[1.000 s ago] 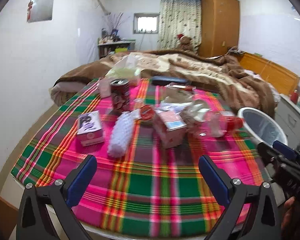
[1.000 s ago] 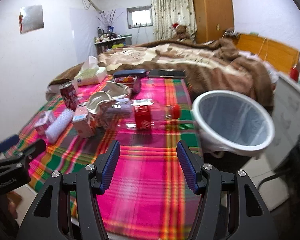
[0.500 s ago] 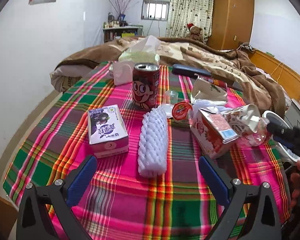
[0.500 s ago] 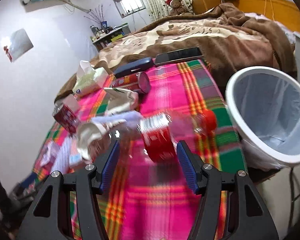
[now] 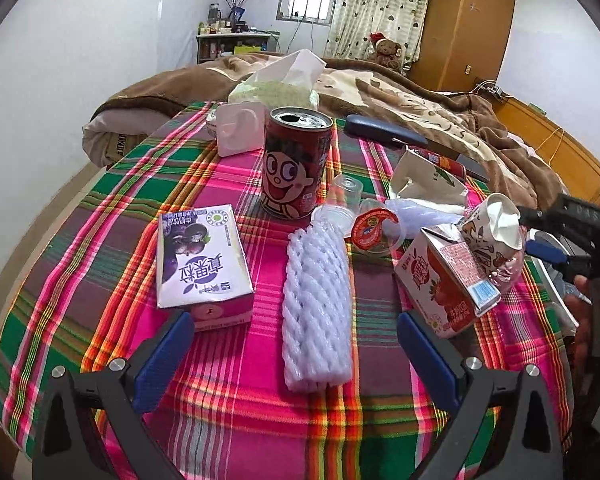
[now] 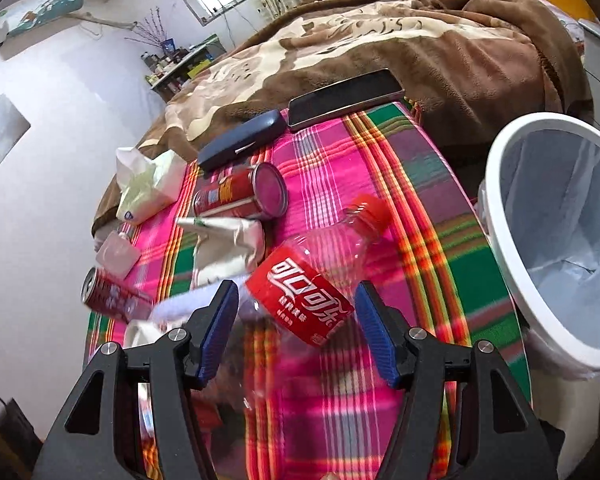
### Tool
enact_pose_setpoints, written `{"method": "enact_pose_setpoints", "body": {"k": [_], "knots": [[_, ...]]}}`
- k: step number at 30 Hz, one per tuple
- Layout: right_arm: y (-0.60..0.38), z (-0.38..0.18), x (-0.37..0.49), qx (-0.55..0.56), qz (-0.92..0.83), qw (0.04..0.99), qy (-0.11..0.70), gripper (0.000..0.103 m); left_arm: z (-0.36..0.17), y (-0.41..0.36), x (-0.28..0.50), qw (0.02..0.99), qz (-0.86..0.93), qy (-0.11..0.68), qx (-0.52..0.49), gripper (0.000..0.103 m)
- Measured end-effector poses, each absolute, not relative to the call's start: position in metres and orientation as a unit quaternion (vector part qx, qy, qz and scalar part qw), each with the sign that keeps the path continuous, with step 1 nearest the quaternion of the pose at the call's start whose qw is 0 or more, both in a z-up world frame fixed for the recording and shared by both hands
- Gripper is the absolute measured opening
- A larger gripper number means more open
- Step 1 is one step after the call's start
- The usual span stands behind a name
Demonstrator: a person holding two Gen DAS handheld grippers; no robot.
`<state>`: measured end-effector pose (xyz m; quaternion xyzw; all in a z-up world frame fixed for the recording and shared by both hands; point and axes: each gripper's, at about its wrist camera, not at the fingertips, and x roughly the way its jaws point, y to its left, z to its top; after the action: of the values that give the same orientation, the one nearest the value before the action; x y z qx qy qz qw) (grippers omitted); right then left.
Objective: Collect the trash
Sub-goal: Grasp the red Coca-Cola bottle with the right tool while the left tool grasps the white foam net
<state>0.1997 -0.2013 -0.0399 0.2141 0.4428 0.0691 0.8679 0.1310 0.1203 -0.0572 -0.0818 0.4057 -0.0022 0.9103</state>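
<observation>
My left gripper [image 5: 296,344] is open, its jaws on either side of the near end of a white foam net sleeve [image 5: 316,304]. A purple drink carton [image 5: 202,262] lies to its left, a red strawberry milk carton [image 5: 446,280] to its right, and an upright red can [image 5: 296,168] behind. My right gripper [image 6: 296,320] is open around a clear cola bottle [image 6: 312,284] with a red label, lying on the plaid cloth. The white bin [image 6: 556,236] with a liner stands to its right.
A lying red can [image 6: 240,194], crumpled paper cup [image 5: 492,228], jelly cup [image 5: 374,226], tissue pack [image 5: 276,84], glasses case [image 6: 240,140] and phone [image 6: 344,98] lie on the plaid table [image 5: 80,240]. A bed with a brown blanket [image 6: 420,40] is behind.
Both grippers have moved forward and down over the table. The left has closed in on the foam sleeve, and the right on the cola bottle.
</observation>
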Motion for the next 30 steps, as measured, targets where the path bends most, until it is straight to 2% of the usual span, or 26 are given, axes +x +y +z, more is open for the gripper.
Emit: {"method": "enact_pose_setpoints", "body": {"k": [7,14,16,21,30], "knots": [[-0.181,-0.045,0.223,0.174,0.073,0.857,0.480,0.063,-0.063,0.121,0.138,0.904,-0.015,0.417,-0.091,0.102],[-0.167,-0.040,0.215,0.090,0.086,0.877,0.464,0.063,-0.073,0.117,0.143,0.896,-0.025,0.434,-0.091,0.102],[-0.165,-0.040,0.213,0.069,0.092,0.883,0.455,0.064,-0.076,0.118,0.145,0.891,-0.029,0.441,-0.102,0.098],[-0.164,-0.043,0.209,0.054,0.096,0.887,0.448,0.066,-0.077,0.118,0.149,0.889,-0.028,0.444,-0.108,0.096],[-0.167,-0.064,0.211,0.072,0.100,0.861,0.493,0.067,-0.077,0.117,0.153,0.889,-0.022,0.444,-0.111,0.093]]}}
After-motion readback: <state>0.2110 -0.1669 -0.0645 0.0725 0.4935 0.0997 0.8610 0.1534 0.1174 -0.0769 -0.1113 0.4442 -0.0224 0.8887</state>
